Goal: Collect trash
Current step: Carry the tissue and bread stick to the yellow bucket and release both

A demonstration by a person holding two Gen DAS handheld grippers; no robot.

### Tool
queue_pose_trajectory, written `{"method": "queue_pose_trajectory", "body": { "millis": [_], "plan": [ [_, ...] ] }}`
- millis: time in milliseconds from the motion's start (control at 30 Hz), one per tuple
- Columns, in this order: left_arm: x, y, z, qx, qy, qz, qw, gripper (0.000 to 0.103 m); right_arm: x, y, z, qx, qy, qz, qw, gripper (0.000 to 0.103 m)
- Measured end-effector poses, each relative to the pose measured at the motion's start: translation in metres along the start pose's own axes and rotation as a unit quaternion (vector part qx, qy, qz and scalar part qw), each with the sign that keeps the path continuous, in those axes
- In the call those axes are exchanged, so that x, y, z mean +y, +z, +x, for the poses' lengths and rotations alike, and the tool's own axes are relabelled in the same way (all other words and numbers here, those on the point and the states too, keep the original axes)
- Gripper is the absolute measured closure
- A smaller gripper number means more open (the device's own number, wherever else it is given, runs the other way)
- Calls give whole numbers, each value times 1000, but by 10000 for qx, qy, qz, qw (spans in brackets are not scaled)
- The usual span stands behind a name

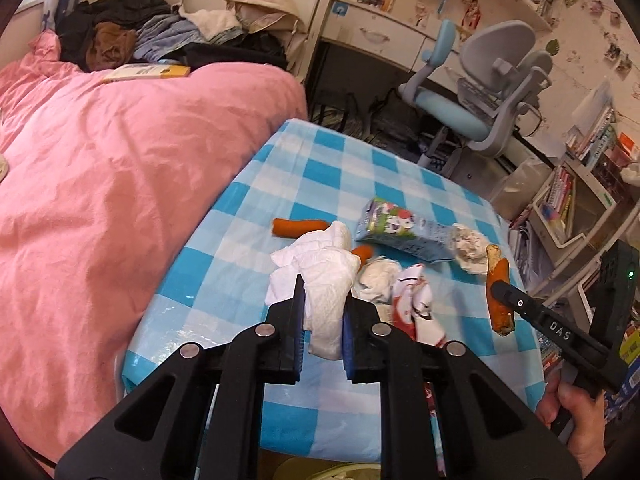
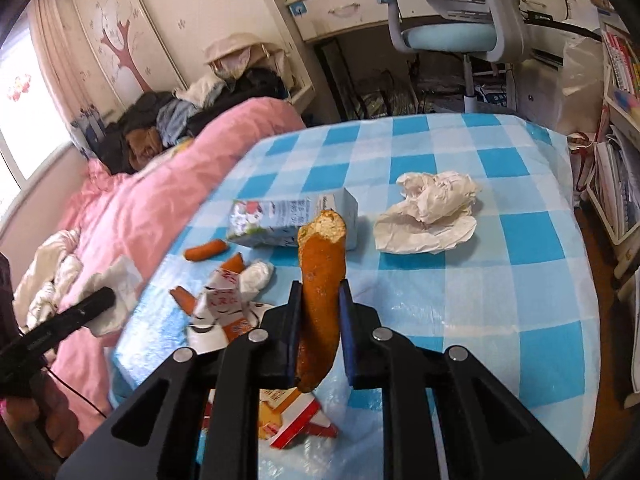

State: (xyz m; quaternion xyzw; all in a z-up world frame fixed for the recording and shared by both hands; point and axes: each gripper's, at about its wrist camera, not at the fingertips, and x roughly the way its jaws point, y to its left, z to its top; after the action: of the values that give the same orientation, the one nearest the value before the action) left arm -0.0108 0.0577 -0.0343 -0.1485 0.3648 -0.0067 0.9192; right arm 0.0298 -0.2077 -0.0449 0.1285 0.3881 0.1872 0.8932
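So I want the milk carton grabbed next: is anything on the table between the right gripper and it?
Nothing on the table blocks it. But the right gripper is shut on a bitten carrot, whose top rises in front of the carton in its view; it must drop that first.

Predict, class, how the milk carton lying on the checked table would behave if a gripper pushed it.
The carton lies on a flat side, so it would probably slide, not roll. It looks like thin card, likely light and easily dented. The glossy tablecloth may let it skid.

A blue-and-white cardboard milk carton (image 2: 294, 222) lay on the blue checked desk (image 2: 500, 292), with a crumpled white paper wrapper (image 2: 430, 210) to its right and a pink-quilted bed (image 2: 132, 208) left of the desk.
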Motion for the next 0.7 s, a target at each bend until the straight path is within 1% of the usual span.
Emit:
{"method": "queue_pose_trajectory", "body": {
  "millis": [167, 400, 533, 700],
  "plan": [
    [-11, -5, -16, -295, -233, 123, 9992, 89, 2, -4, -25, -327, 263, 79, 9991, 85],
    [-34, -16, -47, -819, -660, 361, 9938, 89, 20, -17, -68, -901, 539, -205, 9943, 85],
    [-44, -29, -61, -920, -787, 495, 9914, 89, 27, -26, -84, -1053, 571, -371, 9921, 85],
    [-51, -45, -78, -1016, -904, 581, 9890, 89, 32, -40, -100, -1123, 595, -518, 9905, 85]
  ]
}}
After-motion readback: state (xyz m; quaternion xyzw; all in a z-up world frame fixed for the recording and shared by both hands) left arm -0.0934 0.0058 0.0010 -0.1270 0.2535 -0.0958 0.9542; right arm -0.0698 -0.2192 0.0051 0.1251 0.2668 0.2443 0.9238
